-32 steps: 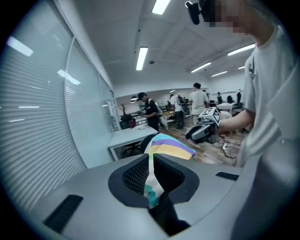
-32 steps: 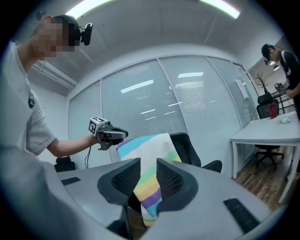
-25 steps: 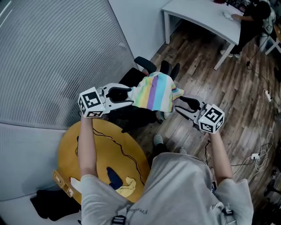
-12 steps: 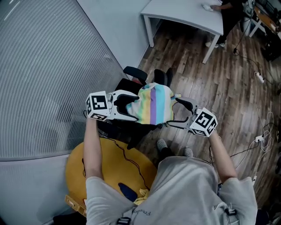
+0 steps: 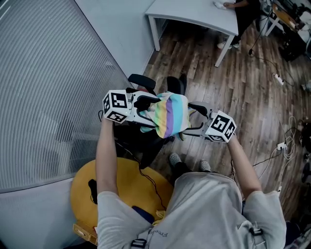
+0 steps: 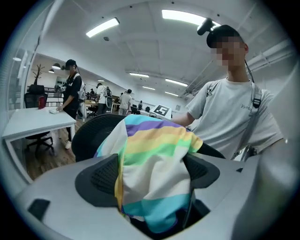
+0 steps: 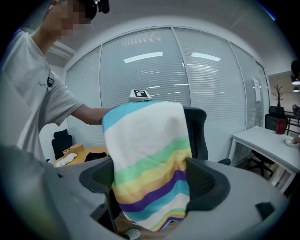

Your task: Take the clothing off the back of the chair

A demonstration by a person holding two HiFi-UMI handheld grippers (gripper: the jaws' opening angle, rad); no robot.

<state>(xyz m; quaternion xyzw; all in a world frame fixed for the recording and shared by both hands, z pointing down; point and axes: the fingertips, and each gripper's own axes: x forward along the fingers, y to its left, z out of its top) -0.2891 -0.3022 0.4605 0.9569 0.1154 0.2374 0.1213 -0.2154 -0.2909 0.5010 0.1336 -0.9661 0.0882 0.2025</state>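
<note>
Clothing (image 5: pixel 171 113): white, teal, purple, yellow, green stripes. Left gripper (image 5: pixel 149 113) and right gripper (image 5: pixel 192 120) fingers (image 6: pixel 101 180) just spread wide; clothing between them, unpinched.

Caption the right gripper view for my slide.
Right hand-held gripper, its jaws just opened wide, straddles striped clothing draped over the black chair back.

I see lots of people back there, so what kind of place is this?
Probably an open office: a black swivel chair, a white desk, and a glass wall with blinds.
</note>
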